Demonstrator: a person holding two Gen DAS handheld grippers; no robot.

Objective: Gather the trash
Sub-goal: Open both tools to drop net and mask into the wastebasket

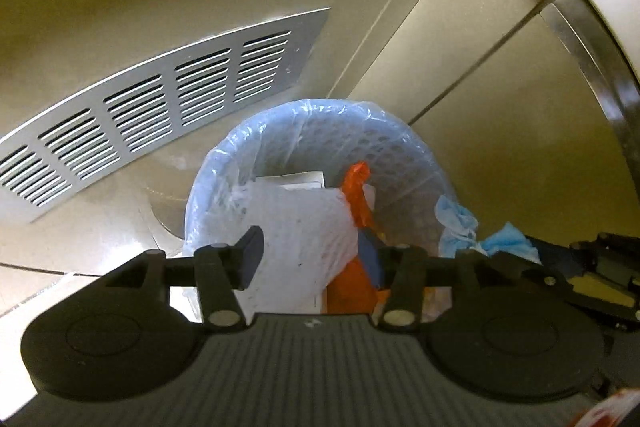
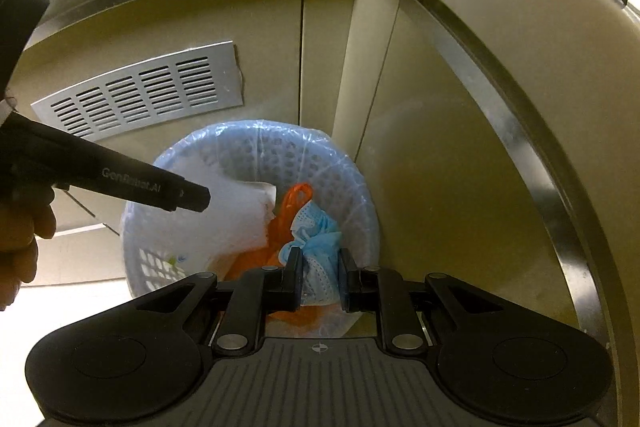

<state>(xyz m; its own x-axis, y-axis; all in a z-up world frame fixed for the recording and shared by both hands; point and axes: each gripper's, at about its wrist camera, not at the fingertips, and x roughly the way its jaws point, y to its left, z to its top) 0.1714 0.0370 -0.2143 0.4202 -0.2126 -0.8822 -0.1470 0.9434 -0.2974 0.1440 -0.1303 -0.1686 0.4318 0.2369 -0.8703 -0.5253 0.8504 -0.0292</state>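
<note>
- The left gripper (image 1: 312,259) hung over the bin (image 1: 416,147) with its jaws standing apart and nothing pressed between them; white paper (image 1: 296,227) and an orange bag (image 1: 356,187) lay below the gap, inside the bin.
- The right gripper (image 2: 320,277) had its jaws narrow, clamped on a crumpled blue face mask (image 2: 318,247), which it held just above the bin's contents.
- The bin was a perforated basket lined with a clear bluish bag (image 2: 224,139), set in a corner of beige cabinet panels.
- A metal vent grille (image 1: 160,99) sat on the panel behind the bin.
- A bare hand (image 2: 20,239) held the left gripper's handle at the picture's left edge.
</note>
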